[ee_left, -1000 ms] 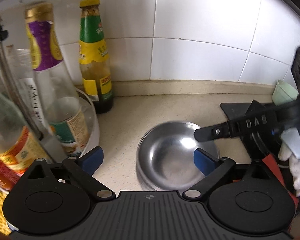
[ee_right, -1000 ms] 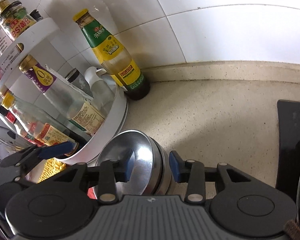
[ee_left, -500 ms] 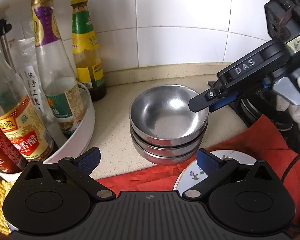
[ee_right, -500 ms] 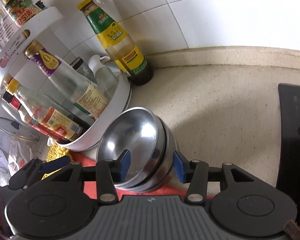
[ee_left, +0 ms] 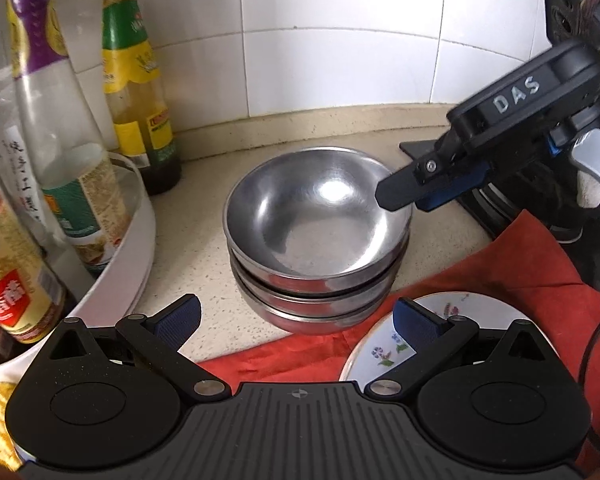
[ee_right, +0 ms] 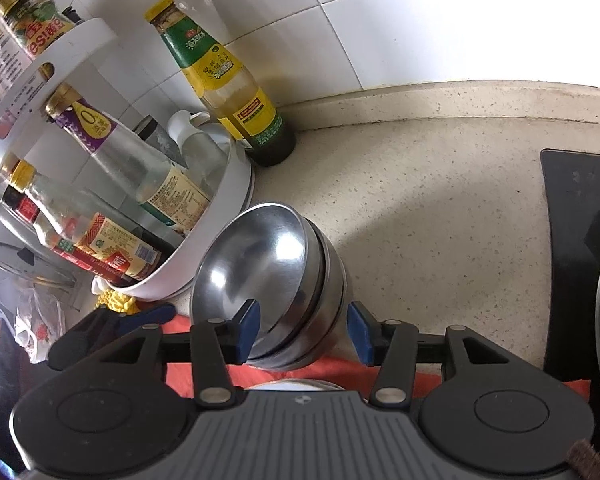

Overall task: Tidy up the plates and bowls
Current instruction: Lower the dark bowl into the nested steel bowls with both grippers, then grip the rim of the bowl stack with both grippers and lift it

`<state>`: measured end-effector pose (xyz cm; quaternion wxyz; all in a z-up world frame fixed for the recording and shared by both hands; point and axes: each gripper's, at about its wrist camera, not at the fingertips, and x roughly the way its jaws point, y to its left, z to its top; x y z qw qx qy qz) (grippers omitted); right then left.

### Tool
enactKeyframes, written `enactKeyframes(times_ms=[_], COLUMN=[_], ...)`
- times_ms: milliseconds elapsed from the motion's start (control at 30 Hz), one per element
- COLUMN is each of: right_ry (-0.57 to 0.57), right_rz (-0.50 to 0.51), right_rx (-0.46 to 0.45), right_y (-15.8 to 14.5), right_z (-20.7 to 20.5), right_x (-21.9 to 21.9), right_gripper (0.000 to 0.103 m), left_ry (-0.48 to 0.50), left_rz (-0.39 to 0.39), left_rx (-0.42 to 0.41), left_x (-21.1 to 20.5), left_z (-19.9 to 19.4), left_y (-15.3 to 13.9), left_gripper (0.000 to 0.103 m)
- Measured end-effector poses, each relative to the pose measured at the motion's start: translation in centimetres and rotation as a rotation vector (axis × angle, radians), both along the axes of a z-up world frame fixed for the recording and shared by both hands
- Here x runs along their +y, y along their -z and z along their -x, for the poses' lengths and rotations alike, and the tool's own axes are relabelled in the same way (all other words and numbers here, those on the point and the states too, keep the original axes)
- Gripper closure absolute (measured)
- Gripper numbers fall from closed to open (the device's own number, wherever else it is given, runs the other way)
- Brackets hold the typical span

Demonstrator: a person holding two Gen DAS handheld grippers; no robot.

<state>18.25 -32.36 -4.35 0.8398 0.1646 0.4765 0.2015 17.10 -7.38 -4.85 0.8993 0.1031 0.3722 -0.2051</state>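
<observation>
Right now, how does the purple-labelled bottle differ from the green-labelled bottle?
The purple-labelled bottle is clear glass and stands inside the white rack; the green-labelled bottle holds yellowish liquid, dark at the bottom, and stands on the counter outside it, nearer the wall. Both are upright, tall, capped.

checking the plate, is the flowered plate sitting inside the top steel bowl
No, the flowered plate lies on the red cloth beside the stacked bowls.

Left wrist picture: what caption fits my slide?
Three stacked steel bowls beside sauce bottles, right claw over the rim.

"DAS" on right gripper [ee_left: 420, 196]
</observation>
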Motion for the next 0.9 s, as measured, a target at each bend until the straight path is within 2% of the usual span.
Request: enactKeyframes(times_ms=[367, 667, 900], right_ry=[0.012, 0.065, 0.109], right_rz=[-0.021, -0.034, -0.024], right_rx=[0.057, 0.079, 0.077], right_y=[1.5, 2.9, 2.8], right_z=[-2.9, -5.5, -8.0], right_x=[0.4, -0.6, -2.8], right_gripper=[0.054, 0.053, 0.045], left_ry=[0.082, 0.123, 0.171], left_rz=[0.007, 0.017, 0.032], left_rx=[0.074, 0.059, 0.014], left_x=[-1.4, -3.5, -4.4], left_z=[-3.4, -7.1, -9.3], left_y=[2.2, 2.5, 3.0], left_gripper=[0.0, 0.0, 0.0])
